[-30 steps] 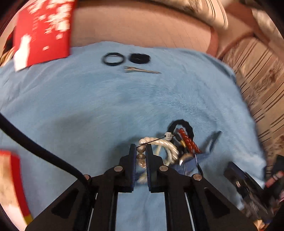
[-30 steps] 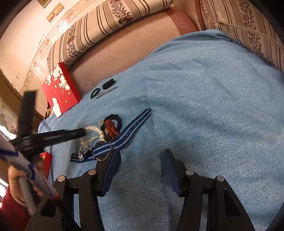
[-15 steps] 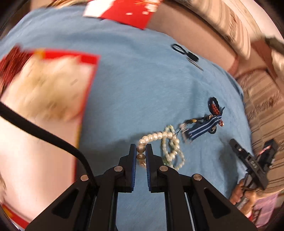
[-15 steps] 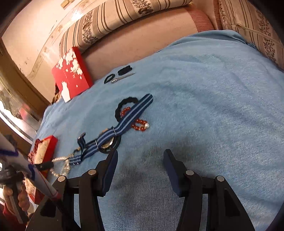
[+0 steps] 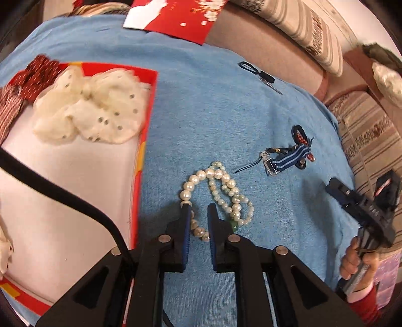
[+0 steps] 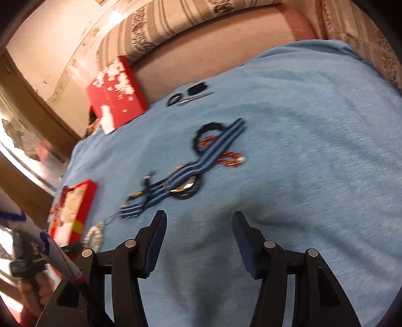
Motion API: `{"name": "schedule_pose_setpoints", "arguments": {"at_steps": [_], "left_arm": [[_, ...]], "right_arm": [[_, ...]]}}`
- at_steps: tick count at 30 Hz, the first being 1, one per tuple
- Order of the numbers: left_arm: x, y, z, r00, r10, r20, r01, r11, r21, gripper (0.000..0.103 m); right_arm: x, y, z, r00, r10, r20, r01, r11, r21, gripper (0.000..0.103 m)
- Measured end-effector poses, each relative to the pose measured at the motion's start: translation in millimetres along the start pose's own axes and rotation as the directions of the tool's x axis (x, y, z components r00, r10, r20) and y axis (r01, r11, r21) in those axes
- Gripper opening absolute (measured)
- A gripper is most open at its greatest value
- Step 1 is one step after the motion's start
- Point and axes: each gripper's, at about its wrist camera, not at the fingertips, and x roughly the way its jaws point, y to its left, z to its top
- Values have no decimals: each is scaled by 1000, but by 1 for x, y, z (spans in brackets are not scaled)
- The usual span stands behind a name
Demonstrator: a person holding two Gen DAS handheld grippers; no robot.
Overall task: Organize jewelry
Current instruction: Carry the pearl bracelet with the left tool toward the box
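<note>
A pearl necklace lies coiled on the blue blanket, just right of an open red box. My left gripper points down over its near end. Its jaws are opening, and a stretch of pearls sits loose between the fingers without being pressed. A blue striped strap lies tangled with a red bead bracelet and a black scrunchie. My right gripper hovers open and empty just short of that tangle.
The box holds a white lace scrunchie and a red patterned one. Its red lid leans at the blanket's far edge. Black hair ties and a metal clip lie farther back. Striped sofa cushions border the blanket.
My left gripper pulled the pearl necklace out of the tangle and over beside the red box, and its jaws have now parted. The right gripper drifted a little, still open.
</note>
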Motion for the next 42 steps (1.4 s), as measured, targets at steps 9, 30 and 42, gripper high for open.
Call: {"name": "schedule_pose_setpoints", "arguments": {"at_steps": [9, 30, 42], "left_arm": [[2, -15, -2, 1000, -26, -5, 26, 998, 58, 6], [25, -36, 11, 954, 297, 40, -296, 911, 286, 19], [-24, -38, 19, 996, 81, 46, -88, 981, 171, 9]], "right_arm": [[27, 54, 7, 998, 66, -26, -67, 996, -62, 59], [28, 62, -28, 994, 69, -80, -77, 992, -96, 59], [17, 40, -26, 998, 44, -54, -47, 998, -49, 59]]}}
